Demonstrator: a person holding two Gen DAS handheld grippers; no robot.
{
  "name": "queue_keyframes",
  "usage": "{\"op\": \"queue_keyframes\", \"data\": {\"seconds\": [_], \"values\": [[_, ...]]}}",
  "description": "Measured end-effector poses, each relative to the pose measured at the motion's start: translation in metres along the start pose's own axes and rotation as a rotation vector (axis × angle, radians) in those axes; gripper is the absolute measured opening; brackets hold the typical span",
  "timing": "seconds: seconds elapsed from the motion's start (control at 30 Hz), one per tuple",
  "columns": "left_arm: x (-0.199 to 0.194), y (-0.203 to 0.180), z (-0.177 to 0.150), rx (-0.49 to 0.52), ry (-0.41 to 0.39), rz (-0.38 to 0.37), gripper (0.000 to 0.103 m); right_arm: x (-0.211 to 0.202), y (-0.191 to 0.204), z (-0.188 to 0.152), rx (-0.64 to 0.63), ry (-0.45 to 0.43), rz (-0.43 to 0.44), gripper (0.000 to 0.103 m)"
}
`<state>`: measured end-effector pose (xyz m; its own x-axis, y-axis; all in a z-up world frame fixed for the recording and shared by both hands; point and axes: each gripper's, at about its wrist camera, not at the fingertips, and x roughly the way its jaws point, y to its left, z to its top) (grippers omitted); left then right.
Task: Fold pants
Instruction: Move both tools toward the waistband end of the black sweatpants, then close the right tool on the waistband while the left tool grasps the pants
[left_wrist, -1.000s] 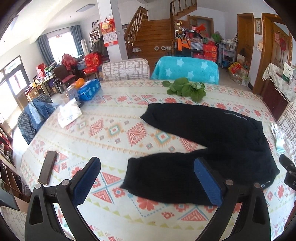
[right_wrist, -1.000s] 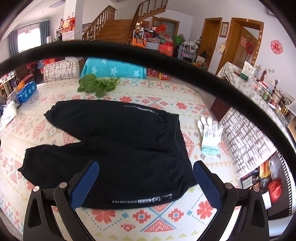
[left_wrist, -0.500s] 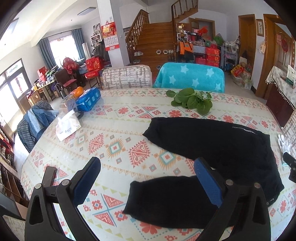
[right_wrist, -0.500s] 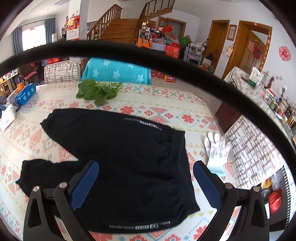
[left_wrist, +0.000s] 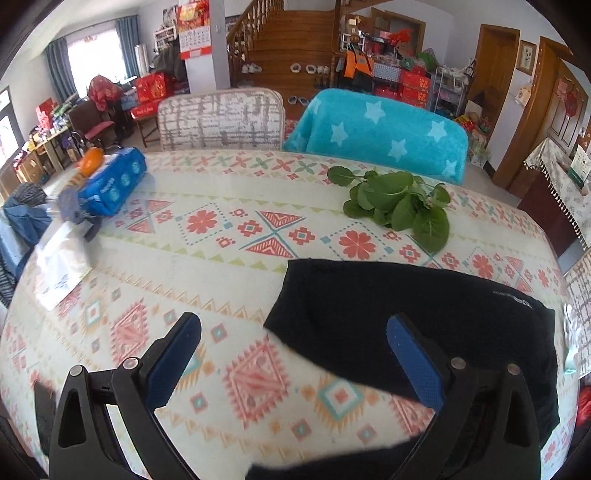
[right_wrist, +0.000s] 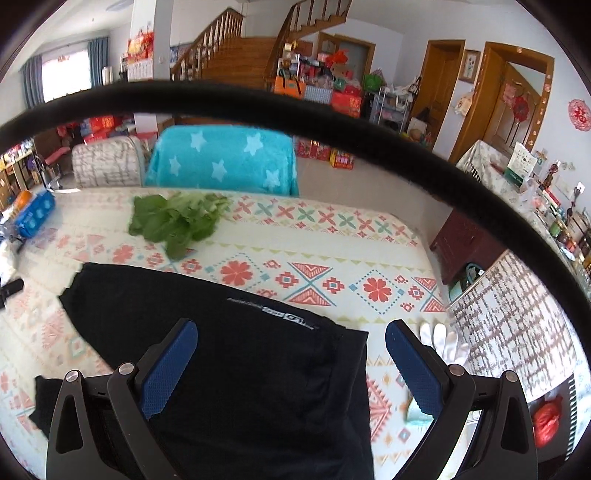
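At the bottom of my left wrist view the left tongs (left_wrist: 293, 354) stand wide apart with nothing between the blue pads; one pad sits over the patterned table (left_wrist: 229, 258) at lower left, the other over dark cloth at lower right. The right tongs (right_wrist: 291, 360) at the bottom of my right wrist view are just as wide and grip nothing, both pads hanging above the black pants (right_wrist: 240, 350). The pants lie flat on the table and fill the lower middle of that frame, with a small white printed label near the waist; in my left view they spread across the lower right. A white glove (right_wrist: 445, 343) lies on the table just right of the waistband, beside my right pad. Farther up, a bunch of leafy greens (left_wrist: 400, 206) rests near the far table edge. A blue packet (left_wrist: 112, 184) sits at the upper left, and behind the table stands a chair draped in a turquoise star blanket (left_wrist: 376, 133).
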<state>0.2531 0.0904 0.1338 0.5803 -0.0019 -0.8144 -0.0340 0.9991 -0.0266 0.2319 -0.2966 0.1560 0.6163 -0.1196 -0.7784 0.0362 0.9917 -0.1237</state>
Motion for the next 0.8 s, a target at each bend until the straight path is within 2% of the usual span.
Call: {"op": "queue_keyframes", "data": {"seconds": [0.17,0.37,0.47,0.63,0.8], "values": [[0.061,0.005,0.023,0.026,0.037,-0.045,0.101,0.059,-0.015,0.018,0.037,0.087,0.043,0.1],[0.116,0.011,0.035,-0.004,0.075,-0.104,0.101,0.135,-0.024,0.026,0.089,0.192,0.094,0.096],[0.131,0.009,0.039,-0.003,0.081,-0.143,0.101,0.161,-0.014,0.025,0.078,0.22,0.107,0.095],[0.144,-0.004,0.04,0.058,0.079,-0.154,0.101,0.192,0.008,0.021,0.03,0.242,0.102,0.095],[0.162,-0.011,0.036,0.073,0.106,-0.175,0.101,0.214,0.017,0.011,-0.002,0.262,0.101,0.095]]}}
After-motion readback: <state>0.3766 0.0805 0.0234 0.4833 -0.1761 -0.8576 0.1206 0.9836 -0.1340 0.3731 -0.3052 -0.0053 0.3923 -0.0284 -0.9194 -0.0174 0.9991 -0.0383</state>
